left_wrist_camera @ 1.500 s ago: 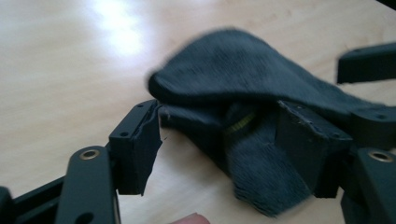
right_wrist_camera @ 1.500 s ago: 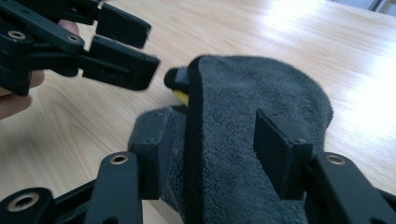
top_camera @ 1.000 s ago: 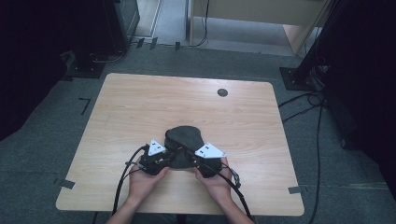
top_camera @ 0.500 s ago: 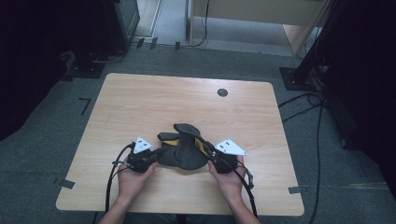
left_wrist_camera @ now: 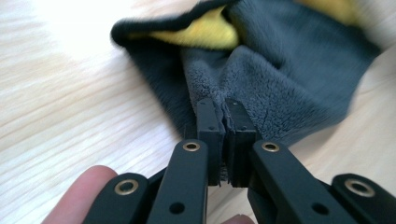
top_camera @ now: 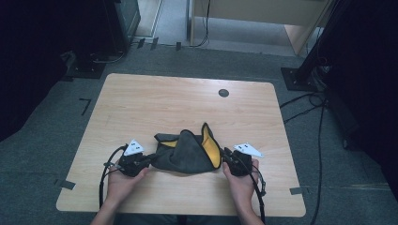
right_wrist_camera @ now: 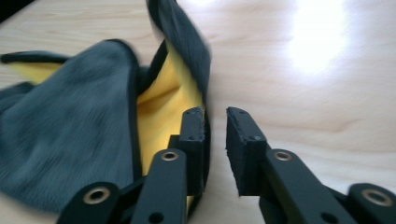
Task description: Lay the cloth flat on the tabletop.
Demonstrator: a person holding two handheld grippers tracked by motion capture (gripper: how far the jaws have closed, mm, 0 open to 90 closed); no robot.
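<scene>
- Left gripper (left_wrist_camera: 223, 109): clamped on the near-left edge of the microfibre cloth (left_wrist_camera: 280, 79). Grey pile is bunched between the pads; jaws almost closed, only fabric between them.
- Right gripper (right_wrist_camera: 215, 116): released. Clear gap between the jaws; the cloth's dark hem lies against the outer face of its left jaw, nothing pinched.
- Cloth sits directly ahead of both grippers, crumpled between them on the worktop (top_camera: 187, 103), grey side mostly out, yellow lining (right_wrist_camera: 163, 102) showing. In the high view it spans from left gripper (top_camera: 149, 159) to right gripper (top_camera: 226, 158), with one flap standing up just ahead of the right gripper.
- Far past the cloth: dark round grommet (top_camera: 224, 93) in the worktop, well apart, not a factor.
- Risk 1: the right side is unheld. Any pull from the left would likely drag the whole cloth leftward instead of spreading it.
- Risk 2: if the right gripper closes where it stands, it probably catches air or just the hem tip, since the fabric is outside the gap. It needs to shift left first.
- Risk 3: the upright flap looks unstable; it may flop and fold yellow-side over, hiding the corner.
- Risk 4: the left grip is a thick bunch, possibly two layers, so unfolding could stall.
</scene>
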